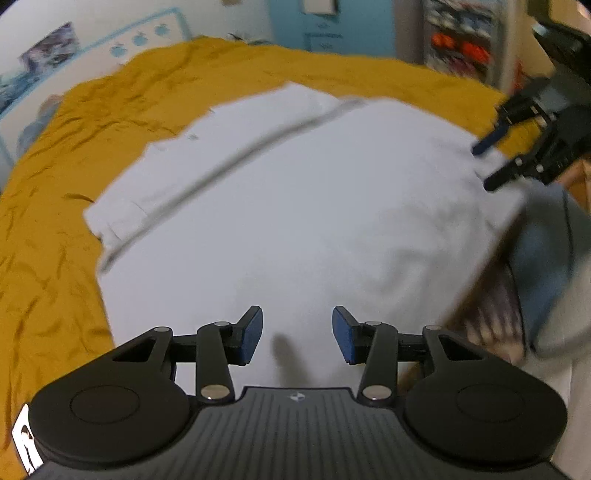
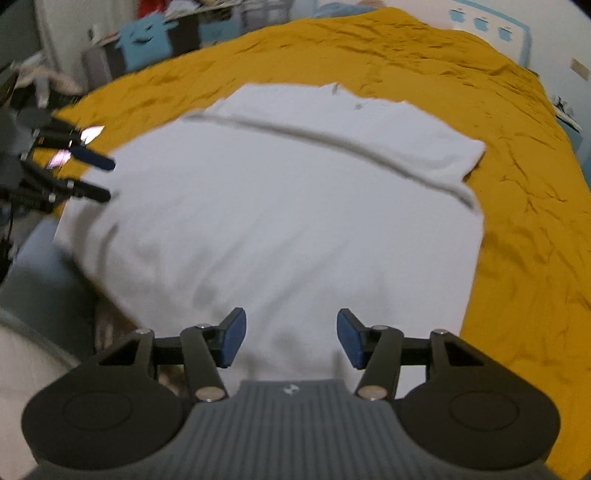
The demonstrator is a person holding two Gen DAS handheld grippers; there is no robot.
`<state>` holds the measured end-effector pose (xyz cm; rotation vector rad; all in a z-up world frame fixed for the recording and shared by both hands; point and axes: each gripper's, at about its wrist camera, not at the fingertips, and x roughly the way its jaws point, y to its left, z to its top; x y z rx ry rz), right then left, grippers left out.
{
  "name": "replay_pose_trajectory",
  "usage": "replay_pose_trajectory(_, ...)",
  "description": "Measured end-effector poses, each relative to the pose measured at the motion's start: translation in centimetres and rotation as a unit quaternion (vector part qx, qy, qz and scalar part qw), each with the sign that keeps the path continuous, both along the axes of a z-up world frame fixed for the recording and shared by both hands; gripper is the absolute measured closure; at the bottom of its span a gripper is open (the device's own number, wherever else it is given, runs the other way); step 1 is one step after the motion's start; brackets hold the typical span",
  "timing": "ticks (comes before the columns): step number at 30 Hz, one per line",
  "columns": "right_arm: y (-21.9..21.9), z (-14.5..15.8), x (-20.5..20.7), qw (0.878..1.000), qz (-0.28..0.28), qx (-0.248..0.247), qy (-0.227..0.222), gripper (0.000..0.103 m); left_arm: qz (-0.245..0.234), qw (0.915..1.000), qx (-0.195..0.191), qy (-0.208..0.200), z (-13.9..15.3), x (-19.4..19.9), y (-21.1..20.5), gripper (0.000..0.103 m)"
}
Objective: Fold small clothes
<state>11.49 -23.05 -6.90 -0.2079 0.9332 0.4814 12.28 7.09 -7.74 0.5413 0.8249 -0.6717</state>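
A white garment (image 1: 288,206) lies spread flat on a mustard-yellow bedspread (image 1: 55,192), with one edge folded over along a long seam line. It also shows in the right wrist view (image 2: 280,206). My left gripper (image 1: 297,334) is open and empty, hovering over the garment's near edge. My right gripper (image 2: 291,338) is open and empty over the opposite near edge. Each gripper shows in the other's view, open at the garment's side: the right gripper (image 1: 485,166) and the left gripper (image 2: 107,179).
The yellow bedspread (image 2: 517,221) covers the whole bed around the garment. A white wall with blue decorations (image 1: 140,37) stands behind the bed. Shelves and clutter (image 2: 147,33) stand at the far side. The person's sleeve (image 1: 546,266) shows at the bed edge.
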Motion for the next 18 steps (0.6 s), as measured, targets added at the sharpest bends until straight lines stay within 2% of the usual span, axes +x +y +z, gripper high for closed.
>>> replay_pose_trajectory(3,0.8,-1.4,-2.6,0.999,0.040,-0.035,-0.004,0.041,-0.046,0.9978,0.048,0.003,-1.6,-2.3,-0.5,0.039)
replay_pose_trajectory(4,1.1,-1.8,-3.2,0.997,0.052,-0.051,-0.007,0.040,-0.059,0.9960,0.067,0.002,-2.3,-2.9,-0.6,0.038)
replay_pose_trajectory(8,1.7,-3.8,-4.5,0.990,0.082,-0.114,-0.021,0.040,-0.087,0.9837,0.150,-0.045,-5.3,-4.9,-1.5,0.034)
replay_pose_trajectory(11,1.8,-5.2,-4.4,0.981,0.095,-0.165,-0.038,0.038,-0.096,0.9709,0.198,-0.095,-7.1,-5.8,-1.9,0.027)
replay_pose_trajectory(12,1.9,-5.5,-4.6,0.977,0.105,-0.181,-0.046,0.032,-0.100,0.9668,0.211,-0.105,-7.7,-6.1,-1.9,0.023)
replay_pose_trajectory(13,2.0,-5.8,-4.7,0.974,0.114,-0.192,-0.050,0.031,-0.107,0.9620,0.224,-0.113,-8.2,-6.5,-2.0,0.019)
replay_pose_trajectory(18,1.9,-7.2,-5.2,0.959,0.140,-0.239,-0.058,0.028,-0.144,0.9270,0.303,-0.169,-11.9,-7.6,-1.9,0.015)
